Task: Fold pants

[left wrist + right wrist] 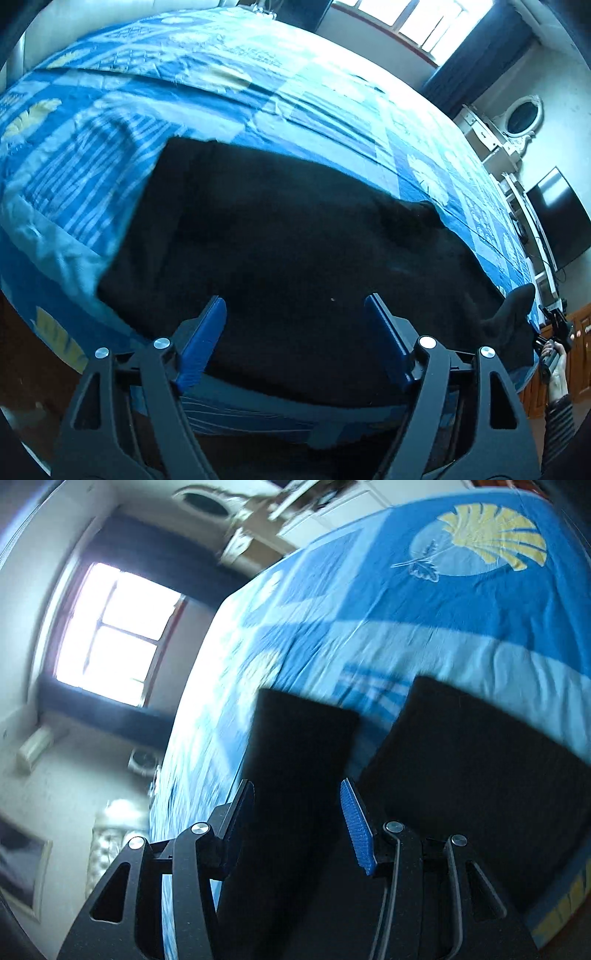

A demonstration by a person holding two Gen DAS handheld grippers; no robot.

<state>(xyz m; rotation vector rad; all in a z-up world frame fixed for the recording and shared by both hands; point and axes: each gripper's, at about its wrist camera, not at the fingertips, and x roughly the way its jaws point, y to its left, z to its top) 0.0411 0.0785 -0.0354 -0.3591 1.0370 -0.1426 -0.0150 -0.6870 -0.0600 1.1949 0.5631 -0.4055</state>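
Left wrist view: the black pants (280, 240) lie spread flat on the blue patterned bedspread (229, 88), laid out for folding. The left hand-held gripper (295, 310) hangs over them, jaws apart, grasping nothing.

Right wrist view: the right hand-held gripper (297, 794) is also released, aimed at one trouser leg (299, 731), probably to lift it across.

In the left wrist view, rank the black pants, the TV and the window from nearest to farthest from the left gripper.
1. Black pants: directly under the open left gripper, on the bed.
2. TV: on the right wall.
3. Window: top, beyond the bed's far edge.
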